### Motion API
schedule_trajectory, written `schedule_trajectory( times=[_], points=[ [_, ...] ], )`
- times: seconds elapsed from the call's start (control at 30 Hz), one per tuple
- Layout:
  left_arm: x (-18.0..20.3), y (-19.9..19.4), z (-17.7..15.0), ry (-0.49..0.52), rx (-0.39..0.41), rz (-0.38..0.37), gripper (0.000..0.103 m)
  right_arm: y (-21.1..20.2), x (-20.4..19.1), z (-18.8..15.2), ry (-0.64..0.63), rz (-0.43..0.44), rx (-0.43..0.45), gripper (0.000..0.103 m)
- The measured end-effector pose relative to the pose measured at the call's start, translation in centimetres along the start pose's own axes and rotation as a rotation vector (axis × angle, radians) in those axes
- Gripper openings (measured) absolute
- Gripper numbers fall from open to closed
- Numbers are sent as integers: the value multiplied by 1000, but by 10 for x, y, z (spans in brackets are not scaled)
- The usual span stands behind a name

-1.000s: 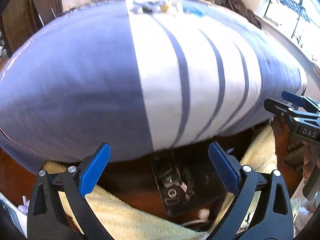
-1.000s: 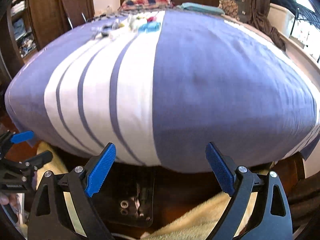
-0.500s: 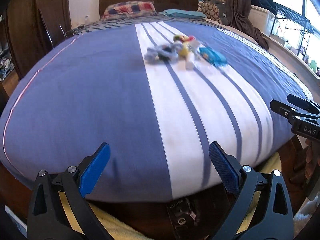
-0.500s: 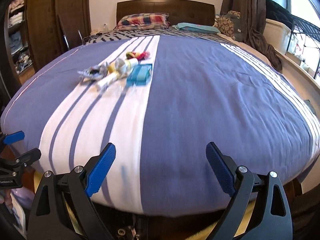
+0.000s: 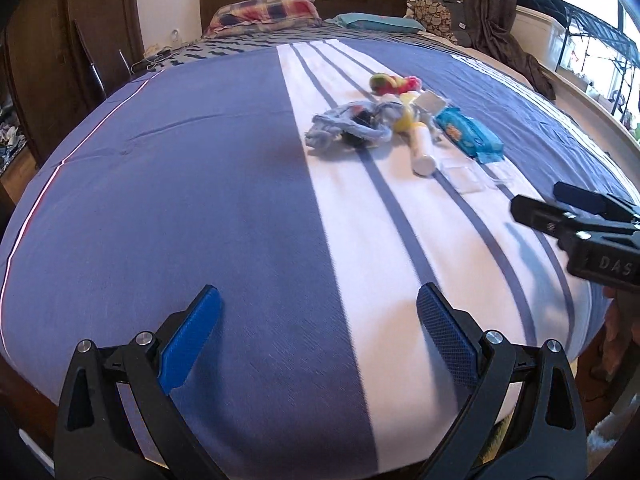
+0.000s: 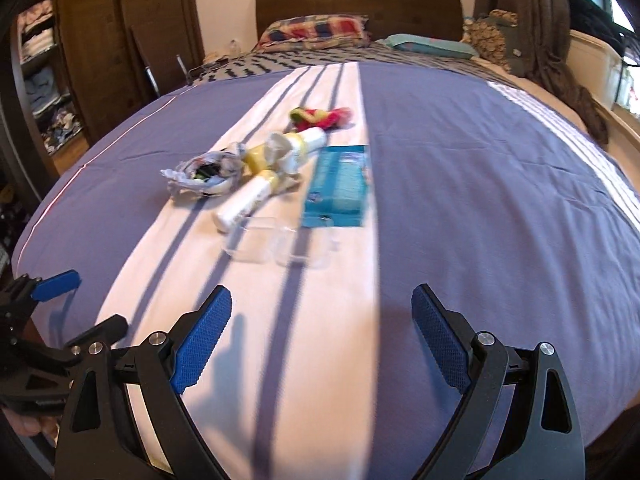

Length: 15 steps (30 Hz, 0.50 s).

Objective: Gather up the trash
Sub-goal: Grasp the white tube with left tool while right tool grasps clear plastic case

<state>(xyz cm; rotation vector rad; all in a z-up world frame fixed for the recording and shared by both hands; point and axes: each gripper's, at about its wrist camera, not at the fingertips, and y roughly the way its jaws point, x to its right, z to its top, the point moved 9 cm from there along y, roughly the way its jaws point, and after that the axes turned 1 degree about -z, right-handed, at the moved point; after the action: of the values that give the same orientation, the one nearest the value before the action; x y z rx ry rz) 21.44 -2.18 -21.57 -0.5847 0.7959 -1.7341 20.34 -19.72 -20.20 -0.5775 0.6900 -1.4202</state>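
Reaching toward the litter on the bed

Both the left gripper (image 5: 316, 336) and right gripper (image 6: 322, 334) are hovering spread and empty; next comes closing in on the trash pile (image 6: 264, 172).

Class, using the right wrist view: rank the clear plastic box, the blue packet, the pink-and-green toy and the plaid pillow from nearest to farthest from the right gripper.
1. Clear plastic box, on the white stripe just ahead of the right gripper.
2. Blue packet, behind the box, slightly right.
3. Pink-and-green toy, farther up the stripe.
4. Plaid pillow, at the headboard.
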Motion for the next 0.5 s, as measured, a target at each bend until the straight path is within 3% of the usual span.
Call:
schedule_trajectory(
  times=[0.33, 0.43, 0.5],
  points=[
    [-18, 11, 14, -13, 4, 10, 94, 33, -25, 18, -54, -59, -19, 91],
    [-19, 13, 17, -17, 5, 6, 94, 37, -24, 21, -71, -84, -9, 79],
    [-18, 14, 17, -17, 8, 1, 94, 36, -21, 21, -79, -80, -6, 79]
  ],
)
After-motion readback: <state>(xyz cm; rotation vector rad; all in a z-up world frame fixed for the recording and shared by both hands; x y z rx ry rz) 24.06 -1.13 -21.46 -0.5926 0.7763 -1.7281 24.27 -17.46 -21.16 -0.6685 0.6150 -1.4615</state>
